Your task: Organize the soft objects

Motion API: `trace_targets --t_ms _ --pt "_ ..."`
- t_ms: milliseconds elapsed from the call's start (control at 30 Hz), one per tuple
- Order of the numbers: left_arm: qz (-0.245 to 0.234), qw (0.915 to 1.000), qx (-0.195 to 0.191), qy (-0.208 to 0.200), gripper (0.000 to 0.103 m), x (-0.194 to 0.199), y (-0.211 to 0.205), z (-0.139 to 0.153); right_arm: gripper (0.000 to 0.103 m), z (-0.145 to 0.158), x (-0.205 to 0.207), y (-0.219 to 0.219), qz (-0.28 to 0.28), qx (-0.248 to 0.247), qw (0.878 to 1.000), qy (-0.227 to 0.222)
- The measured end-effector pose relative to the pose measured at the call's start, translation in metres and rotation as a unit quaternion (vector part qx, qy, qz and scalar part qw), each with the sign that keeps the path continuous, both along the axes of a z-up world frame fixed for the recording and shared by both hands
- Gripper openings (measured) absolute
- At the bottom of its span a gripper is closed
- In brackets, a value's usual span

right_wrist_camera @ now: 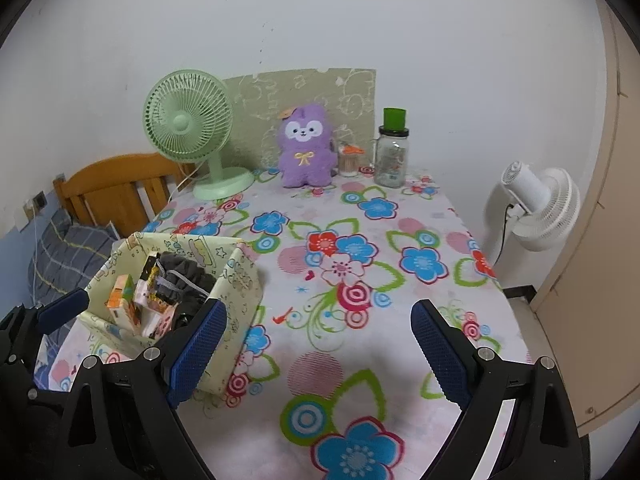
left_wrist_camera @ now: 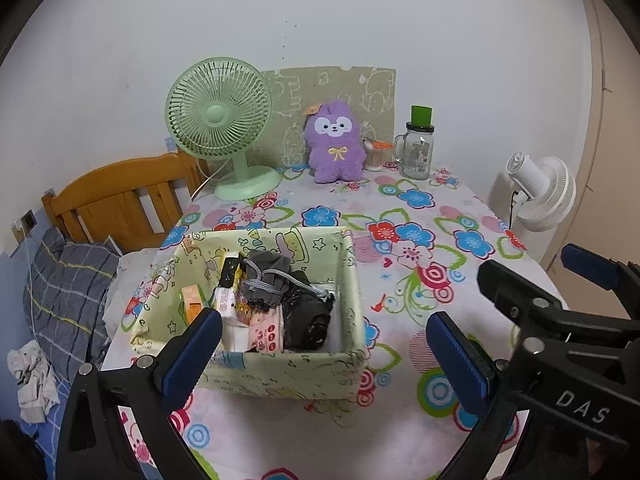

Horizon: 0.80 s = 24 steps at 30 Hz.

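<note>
So both claws are hanging spread apart with nothing in them, left claw [left_wrist_camera: 324,354] right over the box [left_wrist_camera: 280,376], right claw [right_wrist_camera: 318,344] above bare flowery tabletop [right_wrist_camera: 360,360]. The box sits near the tabletop's left edge, stuffed with grey cloth [left_wrist_camera: 266,270], a black bundle [left_wrist_camera: 308,320] and some packets [left_wrist_camera: 264,334]. The plush [left_wrist_camera: 335,142] stands at the back against the wall, wedged between the green fan [left_wrist_camera: 224,120] and the jar [left_wrist_camera: 418,150]. A white fan [right_wrist_camera: 540,208] stands off to the right, and a pillow [left_wrist_camera: 68,292] lies on the bed left.
</note>
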State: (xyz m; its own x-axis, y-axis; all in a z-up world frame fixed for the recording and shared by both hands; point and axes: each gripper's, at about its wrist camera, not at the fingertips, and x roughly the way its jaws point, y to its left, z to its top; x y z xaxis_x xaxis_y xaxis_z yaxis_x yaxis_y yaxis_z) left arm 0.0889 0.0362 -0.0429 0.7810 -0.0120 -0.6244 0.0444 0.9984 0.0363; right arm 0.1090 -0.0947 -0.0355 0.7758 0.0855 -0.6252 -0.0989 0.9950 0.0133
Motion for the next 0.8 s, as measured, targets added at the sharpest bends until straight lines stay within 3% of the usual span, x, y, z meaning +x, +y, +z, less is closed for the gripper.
trace_targets --t_ms 800 --pt "0.005 0.9993 -0.004 -0.037 0.103 -0.062 -0.019 0.034 0.099 0.040 -0.074 -0.059 -0.038 -0.004 0.997 -0.064"
